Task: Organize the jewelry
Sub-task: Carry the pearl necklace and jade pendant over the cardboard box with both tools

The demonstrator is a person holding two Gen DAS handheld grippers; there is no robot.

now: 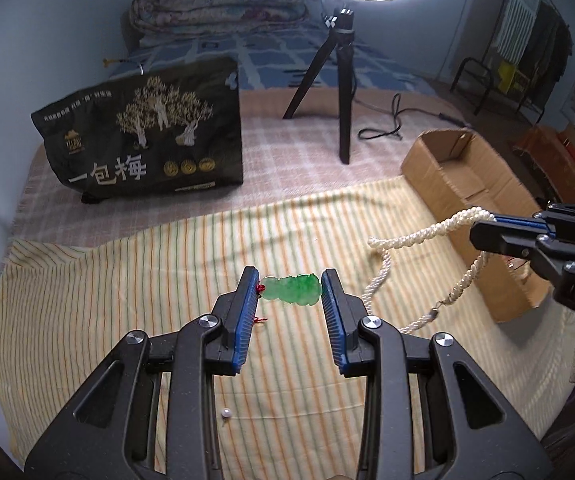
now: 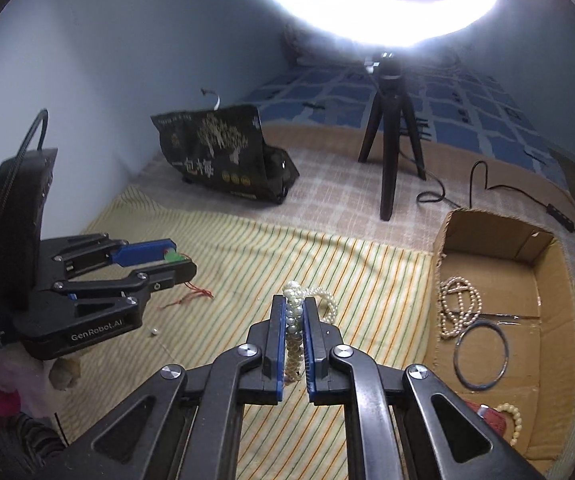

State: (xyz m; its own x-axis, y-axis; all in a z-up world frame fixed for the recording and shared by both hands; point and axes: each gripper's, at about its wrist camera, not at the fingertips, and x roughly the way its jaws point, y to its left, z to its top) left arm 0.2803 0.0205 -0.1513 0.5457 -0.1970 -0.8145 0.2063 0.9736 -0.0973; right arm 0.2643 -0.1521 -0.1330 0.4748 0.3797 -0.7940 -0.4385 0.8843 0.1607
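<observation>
My left gripper (image 1: pixel 289 280) is shut on a green jade pendant (image 1: pixel 292 290), a pad pressing on each end, above the striped cloth (image 1: pixel 127 300). The pendant's red cord (image 2: pixel 195 294) trails down to the cloth. In the right wrist view the left gripper (image 2: pixel 181 258) hangs at the left with the pendant (image 2: pixel 173 256) in its tips. My right gripper (image 2: pixel 294 300) is shut on a twisted pearl necklace (image 2: pixel 293 332), whose loops stick out past the fingertips. In the left wrist view the right gripper (image 1: pixel 483 236) is at the right, with the necklace (image 1: pixel 415 236) dangling from it.
An open cardboard box (image 2: pixel 547 320) at the right holds a pearl strand (image 2: pixel 459 306), a blue bangle (image 2: pixel 481 354) and a bead bracelet (image 2: pixel 513 416). A loose pearl (image 1: pixel 225 413) lies on the cloth. Behind stand a black snack bag (image 1: pixel 147 132) and a ring-light tripod (image 1: pixel 343 92) with its cable.
</observation>
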